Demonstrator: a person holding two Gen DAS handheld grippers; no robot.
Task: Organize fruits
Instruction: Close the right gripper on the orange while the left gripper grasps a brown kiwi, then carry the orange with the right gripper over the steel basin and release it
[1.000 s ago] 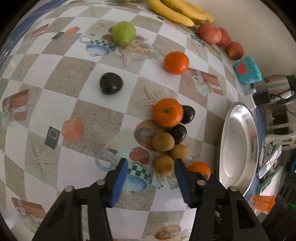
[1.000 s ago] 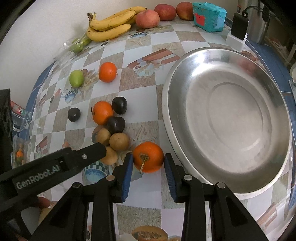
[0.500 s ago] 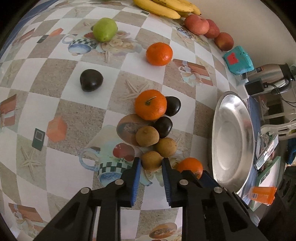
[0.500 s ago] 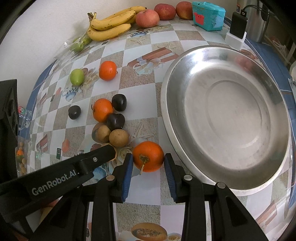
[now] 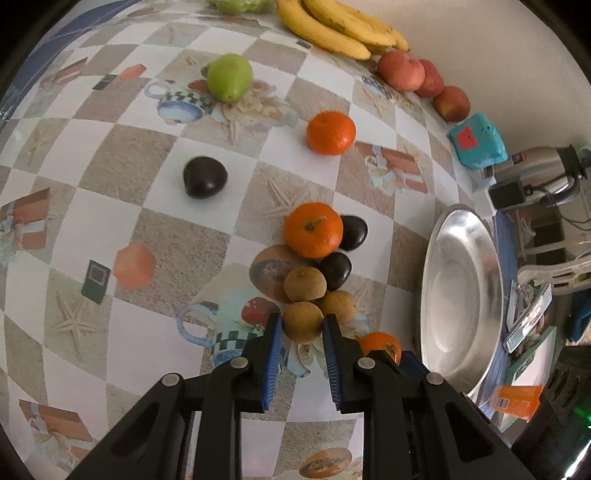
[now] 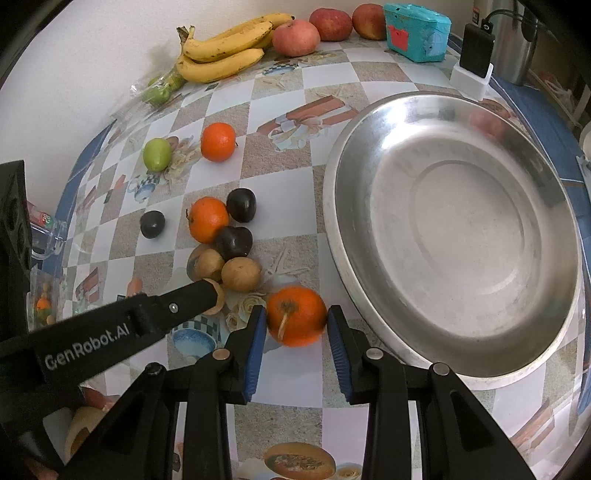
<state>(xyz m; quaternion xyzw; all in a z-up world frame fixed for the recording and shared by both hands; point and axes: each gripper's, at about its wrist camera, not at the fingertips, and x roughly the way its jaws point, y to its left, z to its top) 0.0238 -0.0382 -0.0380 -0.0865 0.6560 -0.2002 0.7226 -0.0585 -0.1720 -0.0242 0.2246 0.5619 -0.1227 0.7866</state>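
My left gripper (image 5: 301, 326) is shut on a small brown fruit (image 5: 303, 321) at the near end of a cluster of two more brown fruits (image 5: 304, 283), two dark plums (image 5: 335, 270) and an orange (image 5: 313, 230). My right gripper (image 6: 296, 317) is shut on another orange (image 6: 295, 315) just left of the large steel plate (image 6: 454, 229). That orange (image 5: 380, 347) and the plate (image 5: 461, 295) also show in the left wrist view. The left gripper's arm (image 6: 110, 332) crosses the right wrist view and hides most of its brown fruit.
Farther back lie a lone dark plum (image 5: 205, 177), a third orange (image 5: 330, 133), a green pear (image 5: 229, 77), bananas (image 5: 340, 29), three red apples (image 5: 400, 70), a teal box (image 5: 478, 140) and a charger (image 6: 476, 55) by a steel flask (image 5: 535, 173).
My left gripper moved in and shut on the nearest brown fruit. My right gripper stayed around the orange and its pads now press on it.
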